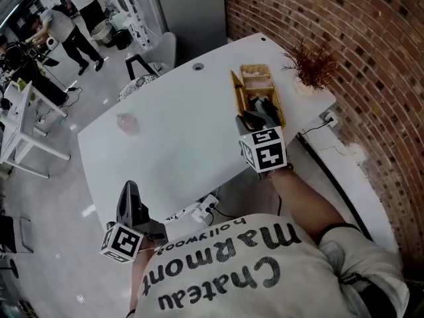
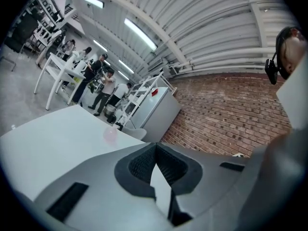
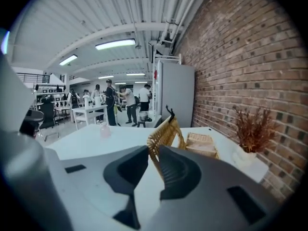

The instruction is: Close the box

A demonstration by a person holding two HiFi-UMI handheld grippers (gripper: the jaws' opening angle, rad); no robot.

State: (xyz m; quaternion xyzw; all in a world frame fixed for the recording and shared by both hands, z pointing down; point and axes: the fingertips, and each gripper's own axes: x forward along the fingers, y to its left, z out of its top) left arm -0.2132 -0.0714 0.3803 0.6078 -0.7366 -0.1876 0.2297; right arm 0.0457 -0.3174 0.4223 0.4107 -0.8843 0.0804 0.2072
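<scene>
Right gripper (image 1: 256, 116) is out over the far-right part of the white tabletop (image 1: 185, 144), at the near end of the rectangular woven wicker box (image 1: 264, 85). Right forearm (image 1: 306, 201) is extended forward from the body. The marker cube (image 1: 264, 148) faces the head camera and the jaws point away from the person.

In the right gripper view the jaws (image 3: 154, 153) are nearly together and pinch the near edge of the box's woven wicker lid (image 3: 166, 131). The lid stands raised, tilted up on the left side of the box body (image 3: 202, 143), so the box is open. In the head view the lid (image 1: 235, 88) reads as a thin strip along the box's left long side.

The box is near the table's right end, close to the red brick wall (image 1: 358, 45). A dried reddish plant in a white pot (image 1: 311, 68) sits just beyond it.

Left gripper (image 1: 128, 189) is held low and close to the body, off the near-left edge of the table, jaws pointing forward and up. In the left gripper view its jaw tips (image 2: 155, 147) meet with nothing between them, closed and empty. Its marker cube (image 1: 122, 241) is at the bottom.

A small pale pink object (image 1: 126, 122) sits on the left part of the table, well apart from the box. I can't tell what it is.
</scene>
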